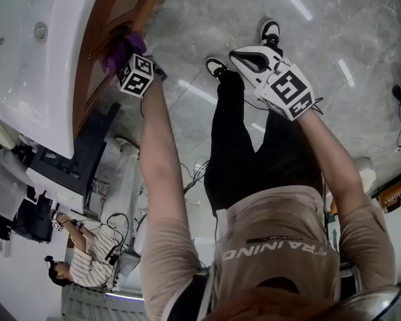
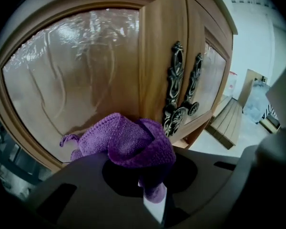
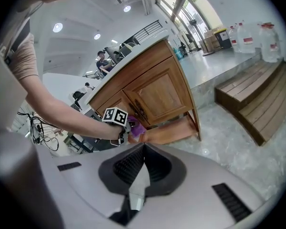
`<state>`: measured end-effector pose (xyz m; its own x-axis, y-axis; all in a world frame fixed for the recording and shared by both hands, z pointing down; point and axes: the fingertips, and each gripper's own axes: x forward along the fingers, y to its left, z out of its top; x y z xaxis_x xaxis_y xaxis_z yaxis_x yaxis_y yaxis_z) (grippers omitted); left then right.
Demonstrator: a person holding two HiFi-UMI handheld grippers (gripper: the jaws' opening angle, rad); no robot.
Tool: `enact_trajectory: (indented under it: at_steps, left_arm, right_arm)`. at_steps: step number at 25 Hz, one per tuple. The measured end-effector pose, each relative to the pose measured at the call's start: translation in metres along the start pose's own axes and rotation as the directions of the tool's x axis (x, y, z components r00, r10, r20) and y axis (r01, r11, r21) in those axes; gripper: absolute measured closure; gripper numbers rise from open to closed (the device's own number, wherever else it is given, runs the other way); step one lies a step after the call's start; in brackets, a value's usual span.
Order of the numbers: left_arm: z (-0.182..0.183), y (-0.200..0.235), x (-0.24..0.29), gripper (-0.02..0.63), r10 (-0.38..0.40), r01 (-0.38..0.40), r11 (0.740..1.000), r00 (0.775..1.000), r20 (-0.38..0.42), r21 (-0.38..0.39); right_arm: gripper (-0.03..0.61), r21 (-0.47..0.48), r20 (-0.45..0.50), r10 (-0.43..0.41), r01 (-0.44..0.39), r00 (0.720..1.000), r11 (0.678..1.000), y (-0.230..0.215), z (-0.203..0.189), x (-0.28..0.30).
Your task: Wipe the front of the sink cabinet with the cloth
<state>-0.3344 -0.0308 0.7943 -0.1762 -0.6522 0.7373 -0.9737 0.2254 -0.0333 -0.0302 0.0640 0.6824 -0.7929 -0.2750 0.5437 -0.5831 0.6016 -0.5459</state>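
- At the upper left of the head view, the left gripper (image 1: 128, 62) is clamped on the purple cloth (image 1: 123, 47) and holds it against the wooden sink cabinet (image 1: 93, 59).
- Wiping looks to be under way. In the left gripper view the cloth bunches up at the lower frame of the glass-panelled door (image 2: 76, 75), just left of the ornate handles (image 2: 174, 89).
- Next up, I'd judge, is a sweep across that panel and on to the second door, with steady pressure and no snagging on the handles.
- The right gripper (image 1: 271, 69) hangs well apart over the floor (image 1: 254, 5), jaws together, nothing in them.
- Only the right gripper view takes in the whole cabinet front, with wooden steps (image 3: 257, 99) at right. Only the left gripper view shows the cloth's contact close up.
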Motion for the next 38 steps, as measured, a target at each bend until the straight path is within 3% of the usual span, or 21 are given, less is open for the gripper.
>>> enact_trajectory:
  at_steps: [6, 14, 18, 24, 28, 35, 38]
  left_arm:
    - [0.004, -0.019, 0.003, 0.565, 0.059, -0.061, 0.995, 0.998, -0.027, -0.084]
    - [0.007, -0.041, 0.004, 0.565, 0.107, -0.110, 0.993, 0.991, -0.075, -0.034]
    - [0.017, -0.067, 0.011, 0.565, 0.063, -0.061, 0.997, 0.996, -0.069, 0.041]
    - [0.024, -0.088, 0.012, 0.565, 0.078, -0.079, 0.997, 0.994, -0.073, -0.007]
    - [0.035, -0.118, 0.018, 0.565, 0.039, -0.036, 0.998, 0.996, -0.076, 0.044]
    - [0.066, -0.156, 0.034, 0.565, 0.022, -0.021, 0.999, 0.999, -0.038, 0.047]
    - [0.074, -0.174, 0.036, 0.565, 0.008, -0.005, 0.995, 0.999, -0.033, 0.096]
  right_arm:
    - [0.566, 0.013, 0.021, 0.015, -0.015, 1.000, 1.000, -0.020, 0.018, -0.012]
    - [0.566, -0.002, -0.007, 0.041, -0.041, 0.999, 0.999, -0.047, 0.026, -0.029]
    - [0.566, -0.004, -0.016, 0.038, -0.038, 0.999, 0.999, -0.063, 0.030, -0.037]
    - [0.566, -0.007, -0.011, 0.042, -0.042, 0.999, 0.999, -0.081, 0.035, -0.051]
    - [0.566, -0.010, -0.011, 0.047, -0.048, 0.999, 0.999, -0.093, 0.043, -0.062]
    - [0.566, -0.011, -0.006, 0.034, -0.034, 0.999, 0.999, -0.117, 0.046, -0.078]
    - [0.566, -0.003, -0.002, 0.021, -0.021, 1.000, 1.000, -0.125, 0.045, -0.087]
